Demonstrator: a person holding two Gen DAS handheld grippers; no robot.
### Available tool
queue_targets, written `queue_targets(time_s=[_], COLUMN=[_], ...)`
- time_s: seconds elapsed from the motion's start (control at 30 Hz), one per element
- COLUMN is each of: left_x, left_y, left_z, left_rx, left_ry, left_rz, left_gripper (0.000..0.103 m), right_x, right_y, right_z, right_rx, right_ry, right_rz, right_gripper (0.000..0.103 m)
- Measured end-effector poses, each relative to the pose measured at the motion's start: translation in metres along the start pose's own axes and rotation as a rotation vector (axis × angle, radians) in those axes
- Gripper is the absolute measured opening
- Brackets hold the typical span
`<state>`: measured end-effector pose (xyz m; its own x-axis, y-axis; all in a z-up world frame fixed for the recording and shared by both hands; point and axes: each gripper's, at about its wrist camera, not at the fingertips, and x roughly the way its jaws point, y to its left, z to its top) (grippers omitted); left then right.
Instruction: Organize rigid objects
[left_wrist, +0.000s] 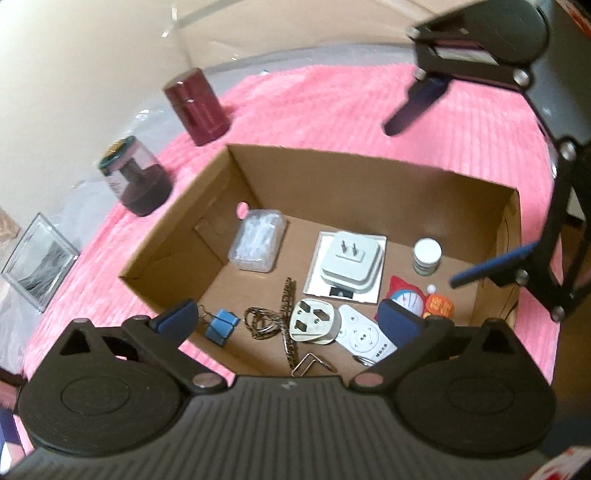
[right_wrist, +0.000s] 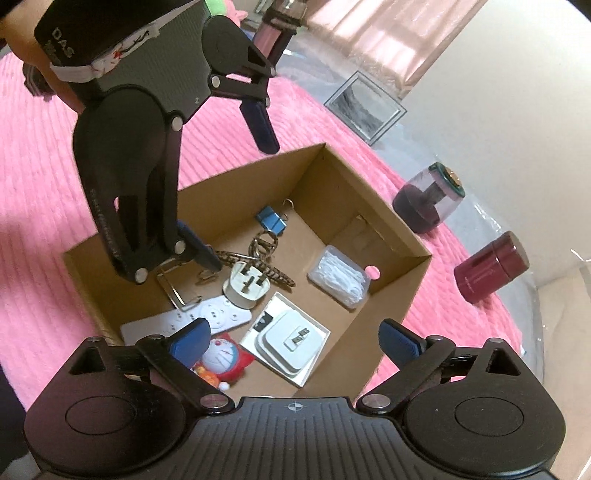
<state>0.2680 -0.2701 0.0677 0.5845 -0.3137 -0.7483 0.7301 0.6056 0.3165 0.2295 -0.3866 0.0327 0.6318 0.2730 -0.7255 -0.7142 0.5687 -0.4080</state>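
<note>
Cardboard box (left_wrist: 369, 177) on a pink ribbed mat (left_wrist: 314, 103), viewed from the left wrist, serves as landmark. Outside the box, to its left, lie a clear framed case (left_wrist: 37, 258), a dark jar with green lid (left_wrist: 136, 177) and a maroon canister (left_wrist: 197, 107). Inside, from left to right: blue binder clips (left_wrist: 223, 325), a clear lidded case (left_wrist: 258, 245), a patterned lanyard (left_wrist: 275, 317), a three-pin plug adapter (left_wrist: 312, 321), a white two-pin charger (left_wrist: 351, 264) on its tray, a white remote (left_wrist: 364, 338), a cartoon figurine (left_wrist: 408, 301) and a small white-capped pot (left_wrist: 426, 256). Left claw (left_wrist: 291, 319) hangs above the box's near wall, fingers spread wide, grasping nothing. Right claw (left_wrist: 424, 203) hangs above the box's right side, likewise released and empty.

Step judged: most items are boxed and both claws are free. The next move probably calls for reaching out over the box's left wall to one of the three remaining containers. Legible writing: "DAS" on the left claw's body in the right-wrist view; the remote's and canister's labels are too blurred to read.
</note>
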Motion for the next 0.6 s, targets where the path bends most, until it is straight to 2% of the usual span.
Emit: queue_targets(time_s=[0.23,0.6], left_x=[-0.022,-0.052], left_y=[-0.002,-0.011], left_z=[-0.007,-0.024], left_rx=[-0.115,-0.336], left_ry=[-0.042,-0.109], left_rz=[0.048,0.102], left_gripper=[0.102,0.102], right_x=[-0.019,-0.045], right_y=[0.003,0.007], right_z=[-0.003,-0.014], right_rx=[0.114,0.384], right_ry=[-0.041,-0.084], right_rz=[-0.013,-0.073], right_gripper=[0.096,0.096])
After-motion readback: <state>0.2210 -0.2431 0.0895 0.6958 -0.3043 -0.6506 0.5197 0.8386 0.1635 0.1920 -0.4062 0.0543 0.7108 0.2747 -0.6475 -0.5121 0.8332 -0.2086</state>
